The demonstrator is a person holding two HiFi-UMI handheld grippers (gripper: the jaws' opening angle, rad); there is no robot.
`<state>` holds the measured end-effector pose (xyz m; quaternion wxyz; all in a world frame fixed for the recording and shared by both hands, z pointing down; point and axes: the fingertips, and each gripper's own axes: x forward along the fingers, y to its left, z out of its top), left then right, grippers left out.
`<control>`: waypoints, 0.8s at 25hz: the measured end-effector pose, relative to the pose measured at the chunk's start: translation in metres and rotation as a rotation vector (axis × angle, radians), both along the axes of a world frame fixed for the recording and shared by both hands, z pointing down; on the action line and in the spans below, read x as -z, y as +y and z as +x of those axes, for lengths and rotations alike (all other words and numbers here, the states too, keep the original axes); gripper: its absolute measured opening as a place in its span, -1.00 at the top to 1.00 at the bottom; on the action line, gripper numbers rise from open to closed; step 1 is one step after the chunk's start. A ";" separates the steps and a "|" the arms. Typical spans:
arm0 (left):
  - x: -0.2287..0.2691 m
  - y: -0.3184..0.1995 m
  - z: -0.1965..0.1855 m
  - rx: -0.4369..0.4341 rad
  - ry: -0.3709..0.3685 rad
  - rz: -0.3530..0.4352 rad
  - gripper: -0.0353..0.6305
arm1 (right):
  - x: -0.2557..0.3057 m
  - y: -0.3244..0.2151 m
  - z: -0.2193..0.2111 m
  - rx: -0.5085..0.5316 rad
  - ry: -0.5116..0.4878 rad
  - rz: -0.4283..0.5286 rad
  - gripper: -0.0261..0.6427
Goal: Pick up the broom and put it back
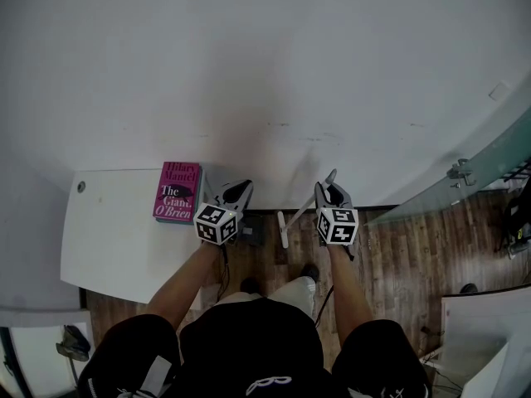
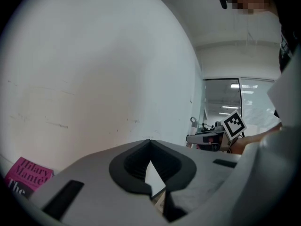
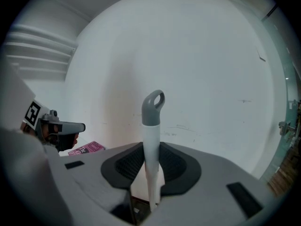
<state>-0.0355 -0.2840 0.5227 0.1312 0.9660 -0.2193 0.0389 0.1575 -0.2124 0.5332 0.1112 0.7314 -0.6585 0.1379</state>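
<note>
Broom: (image 3: 151, 126) a thin, round white shaft topped by a grey cap, and the cap ends in a small loop with a hole through it.
Broom pose: close to upright, with the grey cap rising clear above the jaws against the wall (image 1: 249, 73). The lower shaft drops out of sight beneath the tool in the right gripper view.
Broom place: held in the right tool, close to the far wall and to the right of the bench (image 1: 116, 239). In the head view only the cap end pokes out on the far side of the tool.
Right tool: (image 3: 151, 147) clenched on the white shaft just below the grey cap, with a dark ribbed pad pressing on each side. Its marker cube (image 1: 338, 225) sits on the near end, above the person's forearm.
Left tool: (image 2: 150, 142) closed, its jaw tips meeting with nothing between them. It is held beside the right tool, to the left of it and apart from the broom.
Bench: white, at the left of the scene, with its far edge against the wall.
Book: (image 1: 177, 191) has a magenta cover with pale lettering and lies flat on the bench's far right corner, just left of the left tool.
Floor: (image 1: 398, 255) dark wooden boards, showing below both tools and off to the right.
Unclear: a pale slanted piece (image 1: 283, 227) low between the two tools; whether it belongs to the broom cannot be told.
</note>
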 end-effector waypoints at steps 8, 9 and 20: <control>-0.002 -0.001 0.000 0.000 -0.006 -0.002 0.83 | 0.003 0.003 -0.002 0.003 -0.005 0.005 0.58; -0.002 -0.001 0.001 -0.001 -0.007 -0.001 0.83 | 0.003 0.004 -0.002 0.004 -0.005 0.008 0.58; -0.008 0.020 0.011 -0.017 -0.018 -0.005 0.83 | -0.004 0.030 0.003 0.007 -0.005 0.002 0.58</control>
